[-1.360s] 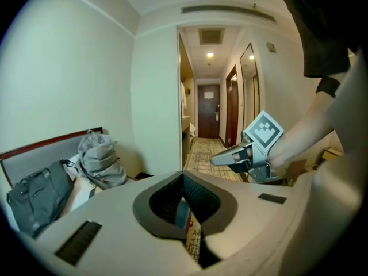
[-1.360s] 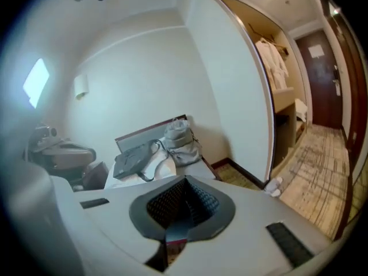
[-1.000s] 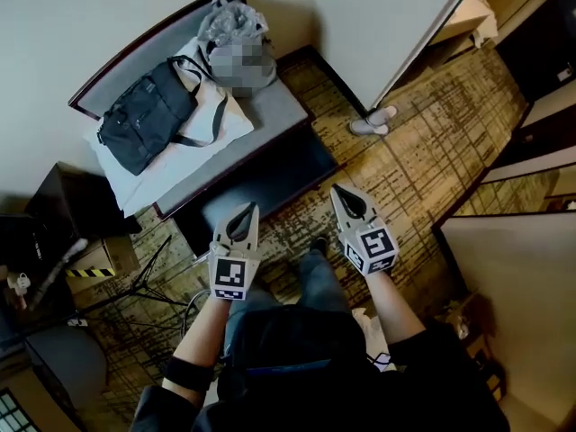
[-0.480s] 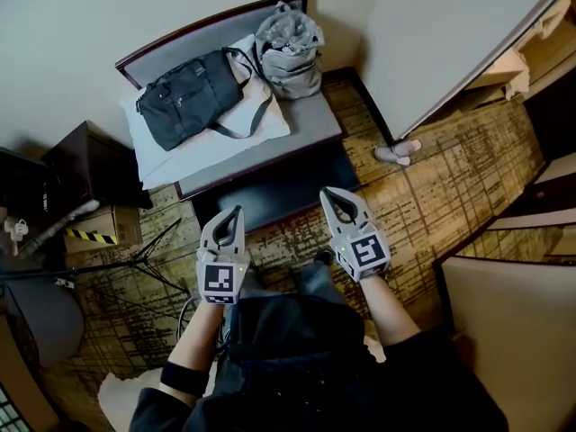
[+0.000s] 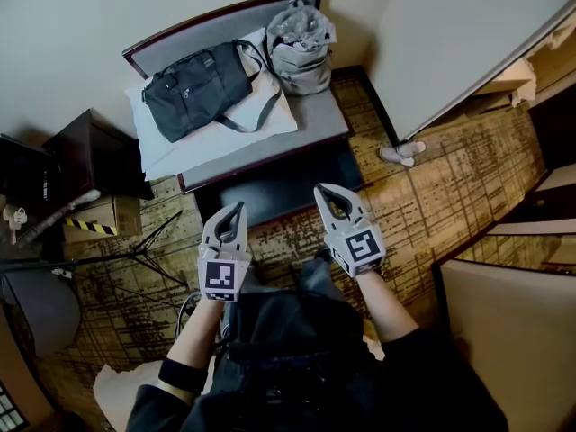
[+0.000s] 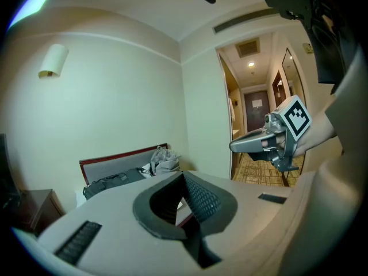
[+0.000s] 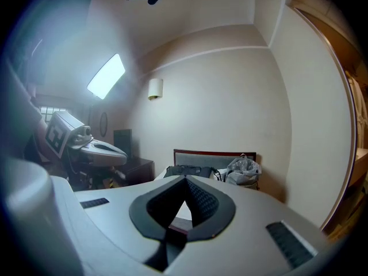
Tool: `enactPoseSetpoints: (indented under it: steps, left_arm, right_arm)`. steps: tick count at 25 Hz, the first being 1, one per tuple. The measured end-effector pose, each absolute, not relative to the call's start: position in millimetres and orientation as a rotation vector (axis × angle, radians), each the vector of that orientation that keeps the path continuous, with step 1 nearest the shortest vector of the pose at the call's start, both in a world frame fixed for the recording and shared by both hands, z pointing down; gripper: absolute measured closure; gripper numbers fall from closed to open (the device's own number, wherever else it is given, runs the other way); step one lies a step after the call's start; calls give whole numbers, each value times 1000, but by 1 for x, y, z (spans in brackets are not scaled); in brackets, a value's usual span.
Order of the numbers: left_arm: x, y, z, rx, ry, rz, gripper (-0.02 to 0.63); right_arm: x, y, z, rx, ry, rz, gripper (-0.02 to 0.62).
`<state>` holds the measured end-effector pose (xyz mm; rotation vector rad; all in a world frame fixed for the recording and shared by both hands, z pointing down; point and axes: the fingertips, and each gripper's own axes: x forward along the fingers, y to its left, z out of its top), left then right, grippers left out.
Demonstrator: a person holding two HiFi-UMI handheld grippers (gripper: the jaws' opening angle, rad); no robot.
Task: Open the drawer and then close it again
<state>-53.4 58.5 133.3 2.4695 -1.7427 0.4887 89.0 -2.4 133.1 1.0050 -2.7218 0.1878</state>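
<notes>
Under the bench point(image 5: 315, 120), head view, the drawer point(image 5: 279, 187) lies just beyond the left hand-held gripper point(image 5: 237, 210) and right hand-held gripper point(image 5: 322, 193). Left gripper view: jaws closed, empty. Right gripper view: same. Drawer probably stiff, sliding; take its top front edge.

a grey-topped bench point(image 5: 313, 120) carries a white pillow point(image 5: 160, 156) and a crumpled grey bag point(image 5: 301, 48).

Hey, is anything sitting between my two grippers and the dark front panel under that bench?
Nothing visible. Only carpet lies between the left gripper, the right gripper and the dark front panel. The black bag and pillow sit on the bench top, out of the way.
</notes>
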Motion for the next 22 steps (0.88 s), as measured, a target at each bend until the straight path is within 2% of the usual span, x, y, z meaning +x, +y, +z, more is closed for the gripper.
enactPoseSetpoints:
  steps: [12,16,22]
  left_arm:
    - [-39,45,175,2491,-1633,541,606]
    - [-32,33,224,2438,-1592,555,606]
    - [-18,24,326,2450,-1490,599,606]
  right_arm:
    - [74,14,243,901,-2547,327,593]
    - [68,22,326,874,-2450,409,593]
    - [66,57,498,820,-2234,618,594]
